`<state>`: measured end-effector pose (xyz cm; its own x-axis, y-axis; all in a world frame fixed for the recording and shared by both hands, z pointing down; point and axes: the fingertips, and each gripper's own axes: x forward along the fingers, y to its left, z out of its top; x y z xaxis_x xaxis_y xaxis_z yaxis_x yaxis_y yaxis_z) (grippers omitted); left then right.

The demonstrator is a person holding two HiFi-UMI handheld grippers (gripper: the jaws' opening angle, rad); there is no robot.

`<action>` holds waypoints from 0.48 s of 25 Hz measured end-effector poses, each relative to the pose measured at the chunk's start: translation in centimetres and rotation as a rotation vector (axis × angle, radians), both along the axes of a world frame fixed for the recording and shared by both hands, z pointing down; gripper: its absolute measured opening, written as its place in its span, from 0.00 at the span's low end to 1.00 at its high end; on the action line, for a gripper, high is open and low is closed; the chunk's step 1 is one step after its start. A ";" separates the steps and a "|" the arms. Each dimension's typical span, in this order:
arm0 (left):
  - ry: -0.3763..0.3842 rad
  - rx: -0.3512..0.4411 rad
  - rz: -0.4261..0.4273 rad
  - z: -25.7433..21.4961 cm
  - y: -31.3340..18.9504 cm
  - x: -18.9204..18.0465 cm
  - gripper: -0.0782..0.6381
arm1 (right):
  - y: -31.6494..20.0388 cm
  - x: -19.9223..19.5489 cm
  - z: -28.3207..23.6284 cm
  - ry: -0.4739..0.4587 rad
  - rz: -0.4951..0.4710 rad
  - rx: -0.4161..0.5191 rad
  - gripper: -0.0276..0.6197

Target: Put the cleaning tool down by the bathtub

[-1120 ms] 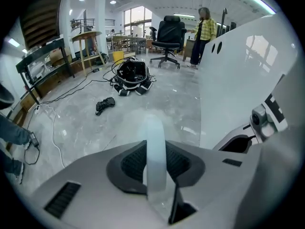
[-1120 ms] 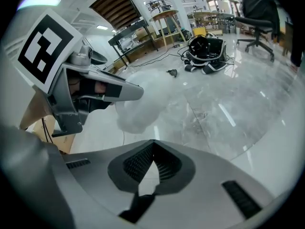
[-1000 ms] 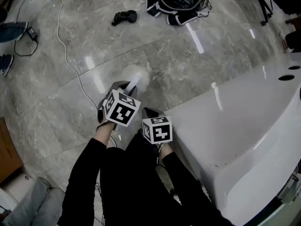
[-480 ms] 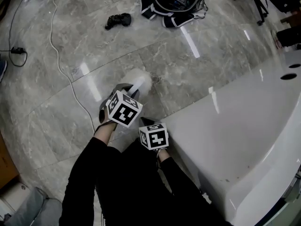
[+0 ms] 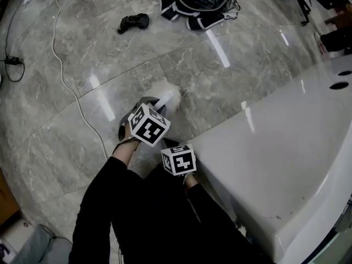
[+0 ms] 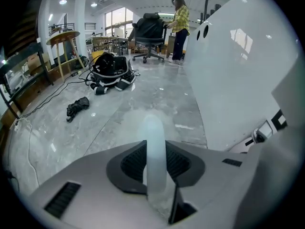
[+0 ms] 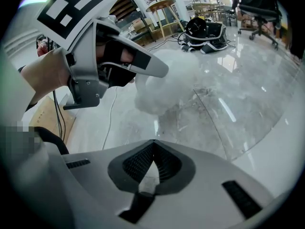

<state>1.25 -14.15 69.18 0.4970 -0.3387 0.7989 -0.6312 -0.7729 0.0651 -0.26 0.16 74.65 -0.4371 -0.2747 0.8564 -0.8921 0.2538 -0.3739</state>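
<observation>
Evidently the cleaning tool (image 5: 163, 94), one pale translucent handle ending in a fluffy white head, was pinched by its handle between the jaws of the left gripper (image 5: 149, 103). The handle ran straight out ahead of those jaws, and the head hung at its far end, low over the floor (image 5: 104, 65); whether it touched could not be told. In the right gripper view the same head (image 7: 159, 87) showed just beyond the left gripper's tips. The right gripper (image 5: 171, 143) sat close beside the left one, on its right, with its jaws drawn together on nothing.

Grey veined marble tiles, glossy with light streaks, made up the floor. One white bathtub (image 5: 275, 142) rose just to the right of both grippers, with two dark holes (image 6: 205, 31) in its rim.

Far ahead of the grippers lay one crumpled black cloth (image 5: 133, 21) and one heap of black bags (image 5: 198, 1). A single white cable (image 5: 70, 84) trailed off to the left. Beyond stood one black office chair (image 6: 150, 30), a round wooden table (image 6: 64, 36) and one person (image 6: 180, 27)
</observation>
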 end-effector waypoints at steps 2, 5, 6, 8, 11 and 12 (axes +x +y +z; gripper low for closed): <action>-0.001 -0.007 0.015 0.6 0.1 0.4 0.25 | 0.1 0.0 0.3 0.000 -0.001 -0.002 0.04; -0.003 -0.023 0.037 1.6 0.5 1.1 0.25 | 0.2 0.1 0.7 0.003 -0.003 -0.003 0.04; -0.004 -0.030 0.045 1.9 0.7 1.3 0.25 | 0.3 0.2 0.8 0.004 -0.001 -0.005 0.04; -0.011 -0.045 0.062 2.7 1.1 1.8 0.25 | 0.5 0.3 1.0 0.005 0.004 -0.009 0.04; -0.025 -0.064 0.093 3.8 1.7 2.5 0.25 | 0.6 0.6 1.4 0.009 0.012 -0.011 0.04; -0.030 -0.068 0.104 4.1 1.8 2.7 0.25 | 0.7 0.8 1.5 0.012 0.016 -0.012 0.04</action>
